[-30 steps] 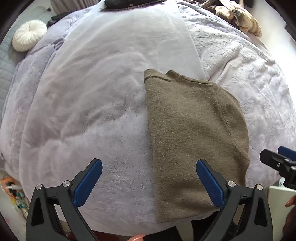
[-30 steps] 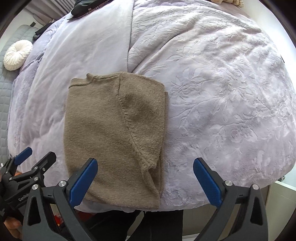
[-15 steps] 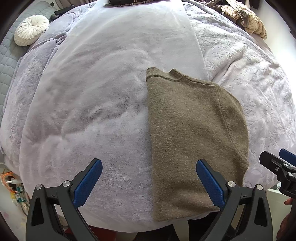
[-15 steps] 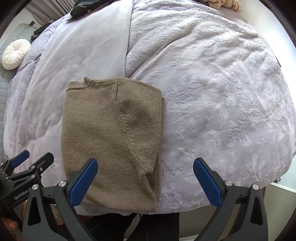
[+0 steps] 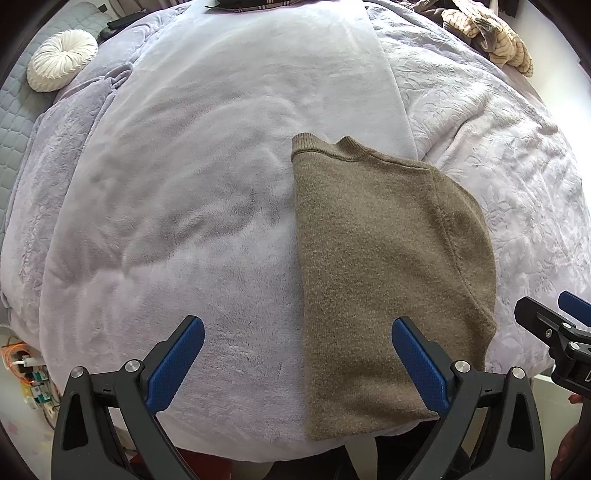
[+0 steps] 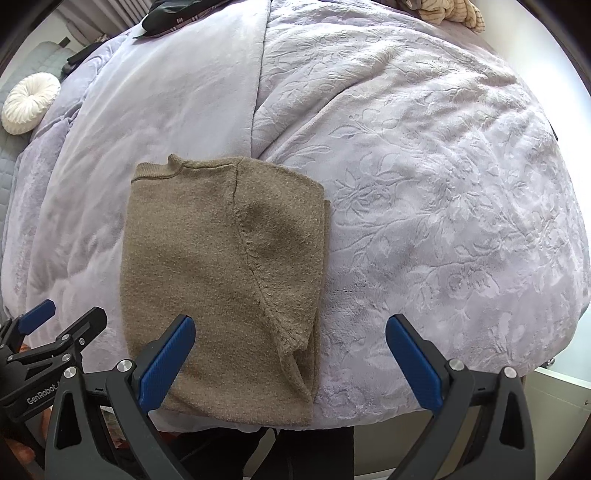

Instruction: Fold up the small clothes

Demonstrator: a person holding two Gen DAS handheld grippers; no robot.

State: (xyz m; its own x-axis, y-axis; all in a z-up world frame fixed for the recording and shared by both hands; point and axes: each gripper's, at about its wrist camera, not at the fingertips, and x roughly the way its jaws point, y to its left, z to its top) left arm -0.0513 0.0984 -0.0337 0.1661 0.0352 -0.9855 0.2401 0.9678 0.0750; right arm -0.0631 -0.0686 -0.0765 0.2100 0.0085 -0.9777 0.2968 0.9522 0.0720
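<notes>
A small olive-brown knit sweater (image 5: 373,266) lies folded lengthwise on a lilac bedspread (image 5: 184,221), its collar at the far end and its hem at the bed's near edge. It also shows in the right wrist view (image 6: 221,280), with a sleeve folded over its right side. My left gripper (image 5: 297,356) is open and empty, held above the near edge, its right finger over the sweater's hem. My right gripper (image 6: 290,356) is open and empty, its left finger over the sweater's hem. Each gripper appears at the other view's edge.
A round white cushion (image 5: 61,61) lies at the far left of the bed. A pile of striped beige clothes (image 5: 491,37) sits at the far right. A dark garment (image 6: 177,16) lies at the far end. Cables and a power strip (image 5: 26,373) lie on the floor at left.
Both grippers have drifted slightly back and up from the bed, so more of the far bed shows. The sweater has not moved. Both grippers stay open.
</notes>
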